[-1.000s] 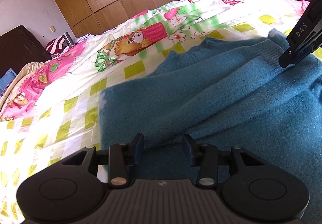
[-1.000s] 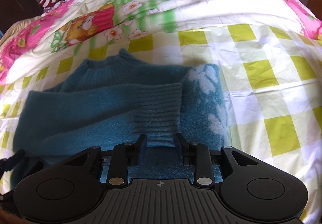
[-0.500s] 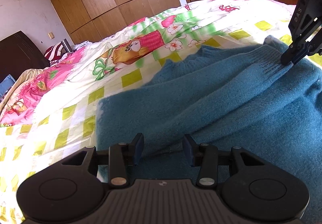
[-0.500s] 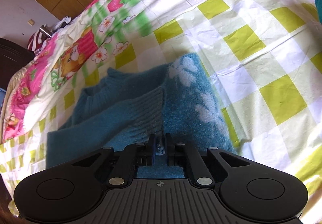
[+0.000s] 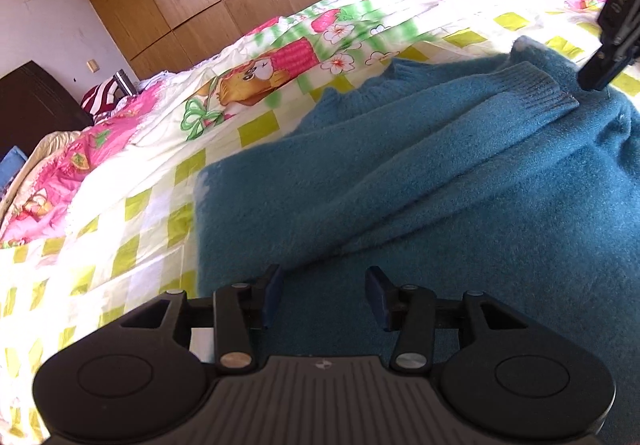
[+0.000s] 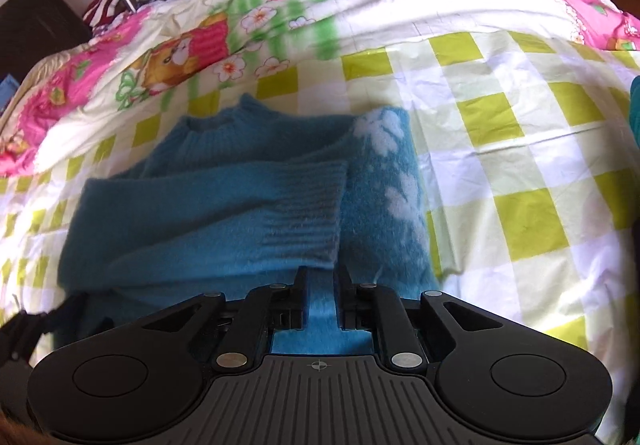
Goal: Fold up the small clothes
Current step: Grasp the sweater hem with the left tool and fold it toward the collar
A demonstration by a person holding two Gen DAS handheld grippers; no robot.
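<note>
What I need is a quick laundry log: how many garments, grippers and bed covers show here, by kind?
teal sweater: 1
grippers: 2 (left gripper, right gripper)
patterned bedspread: 1
total: 4

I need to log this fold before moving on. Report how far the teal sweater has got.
Done: one sleeve lies folded across the teal sweater, its ribbed cuff near the flower-patterned edge. In hand: the right gripper sits with jaws narrowly apart over the fabric below the cuff; whether it pinches is unclear. The left gripper is open at the near hem. Left: folding the body up on the checked bedsheet.
</note>
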